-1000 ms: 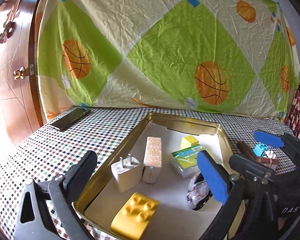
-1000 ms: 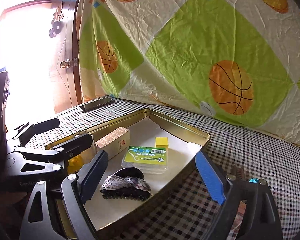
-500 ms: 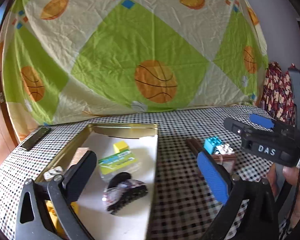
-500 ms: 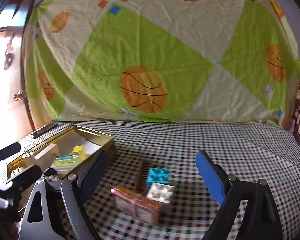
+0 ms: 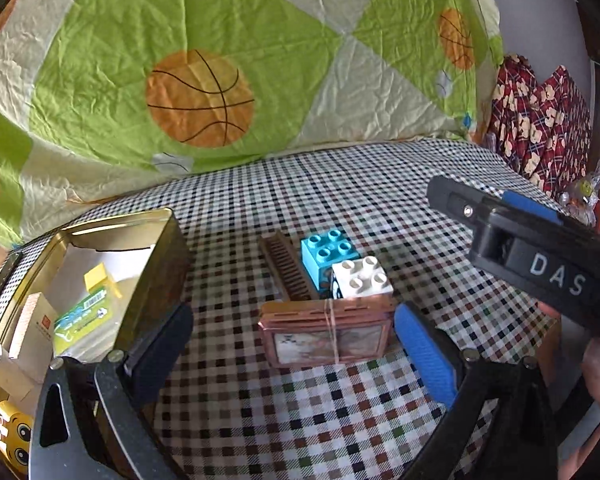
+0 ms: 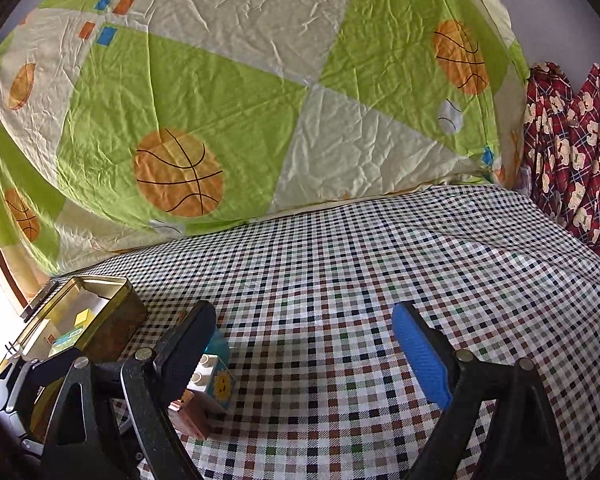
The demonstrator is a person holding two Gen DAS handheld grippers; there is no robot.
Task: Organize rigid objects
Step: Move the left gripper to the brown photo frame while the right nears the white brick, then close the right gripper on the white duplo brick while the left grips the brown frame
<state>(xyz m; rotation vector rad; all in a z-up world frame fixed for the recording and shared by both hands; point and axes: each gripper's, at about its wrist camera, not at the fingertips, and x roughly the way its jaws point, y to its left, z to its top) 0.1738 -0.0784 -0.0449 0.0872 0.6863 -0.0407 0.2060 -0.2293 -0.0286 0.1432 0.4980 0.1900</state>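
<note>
On the checkered tablecloth (image 5: 340, 200), just right of the gold tin tray (image 5: 156, 264), a small cluster of loose pieces sits together: a pink box bound with a rubber band (image 5: 328, 334), a white toy brick (image 5: 362, 278) resting against its far edge, a blue toy brick (image 5: 329, 250) touching the white one, and a brown comb (image 5: 286, 268) lying beside them. The left gripper (image 5: 292, 354) is spread wide and empty, its fingers flanking the pink box without touching it. The right gripper (image 6: 312, 350) is likewise wide open and holds nothing; in its view the bricks and the box lie low at the left, partly hidden behind its dark finger. Inside the tray lie a small yellow block (image 5: 98, 278), a green-labelled packet (image 5: 82, 320) and a patterned carton (image 5: 32, 332), with a yellow toy piece (image 5: 8, 432) at the near corner. A basketball-print sheet (image 6: 260, 100) hangs behind the table.
</note>
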